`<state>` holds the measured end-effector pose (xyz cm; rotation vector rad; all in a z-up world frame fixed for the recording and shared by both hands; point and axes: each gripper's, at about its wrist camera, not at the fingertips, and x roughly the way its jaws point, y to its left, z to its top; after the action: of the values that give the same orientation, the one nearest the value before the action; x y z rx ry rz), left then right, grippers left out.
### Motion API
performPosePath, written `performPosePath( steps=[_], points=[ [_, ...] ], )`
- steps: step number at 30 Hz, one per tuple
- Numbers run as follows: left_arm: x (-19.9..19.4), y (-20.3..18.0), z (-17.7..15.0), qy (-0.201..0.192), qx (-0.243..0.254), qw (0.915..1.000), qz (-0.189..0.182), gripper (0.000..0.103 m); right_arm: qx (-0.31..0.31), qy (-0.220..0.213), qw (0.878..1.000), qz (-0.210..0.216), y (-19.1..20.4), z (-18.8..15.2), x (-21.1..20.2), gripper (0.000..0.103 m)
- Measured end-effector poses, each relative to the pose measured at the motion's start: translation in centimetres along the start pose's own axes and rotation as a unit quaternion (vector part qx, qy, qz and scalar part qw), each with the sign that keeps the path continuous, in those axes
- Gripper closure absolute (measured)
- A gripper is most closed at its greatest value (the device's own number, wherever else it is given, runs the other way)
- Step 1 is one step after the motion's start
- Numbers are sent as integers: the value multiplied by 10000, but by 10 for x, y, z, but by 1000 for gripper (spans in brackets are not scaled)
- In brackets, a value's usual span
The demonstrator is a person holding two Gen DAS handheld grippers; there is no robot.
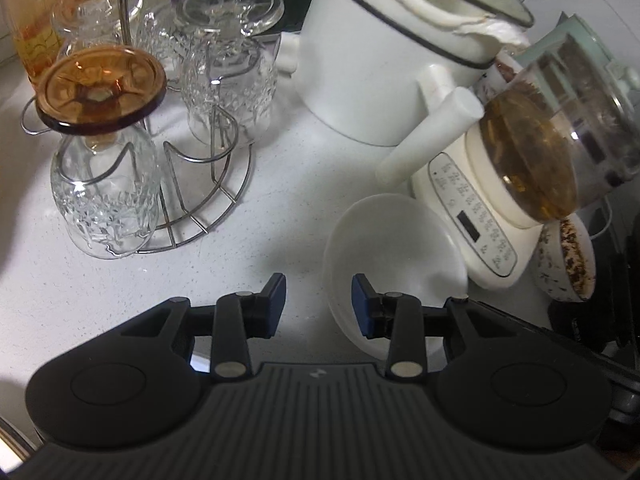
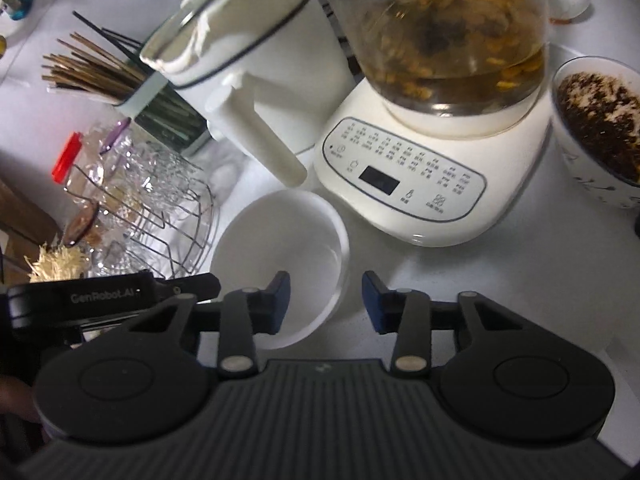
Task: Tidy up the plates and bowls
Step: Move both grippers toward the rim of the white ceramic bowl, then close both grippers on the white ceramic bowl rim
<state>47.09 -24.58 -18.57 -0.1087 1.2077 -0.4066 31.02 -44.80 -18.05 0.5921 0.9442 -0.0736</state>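
- The white bowl sits empty on the table at lower centre of the right wrist view, just beside the kettle base; nothing is lifted yet.
- Right gripper: jaws wide, straddling the bowl's near rim, not clamped.
- Left gripper: jaws wide, holding nothing, one finger at the bowl's left rim.
- The patterned bowl at right edge still holds food, untouched.
- No plates or stack in view; the organizing looks barely begun.
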Motion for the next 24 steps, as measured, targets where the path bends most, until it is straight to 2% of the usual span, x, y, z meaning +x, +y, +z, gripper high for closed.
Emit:
performPosePath(
  steps=[3, 4, 5, 6, 7, 9, 18, 24],
  points=[
    [7, 0, -1, 47, 58, 10000, 20, 71, -2, 101, 9999, -36, -2, 0, 10, 68],
    [10, -1, -1, 72, 62, 10000, 27, 78, 29, 127, 9999, -25, -3, 0, 12, 70],
    [13, -2, -1, 101, 60, 9999, 24, 82, 63, 153, 9999, -18, -5, -1, 15, 75],
    [15, -2, -2, 106, 43, 9999, 3, 91, 88, 181, 9998, -12, -7, -1, 17, 82],
    [16, -4, -2, 98, 35, 9999, -17, 94, 84, 206, 9998, -8, -7, -1, 18, 85],
    [17, -8, -3, 73, 105, 9999, -6, 94, 42, 239, 9997, 6, -7, -2, 19, 89],
    [15, -13, -3, 176, 128, 9997, -128, 95, 129, 114, 9998, -17, -9, -6, 11, 89],
    [-1, -18, -3, 86, 235, 9995, -166, 95, 136, -10, 9999, 47, -8, -6, -1, 89]
  ],
)
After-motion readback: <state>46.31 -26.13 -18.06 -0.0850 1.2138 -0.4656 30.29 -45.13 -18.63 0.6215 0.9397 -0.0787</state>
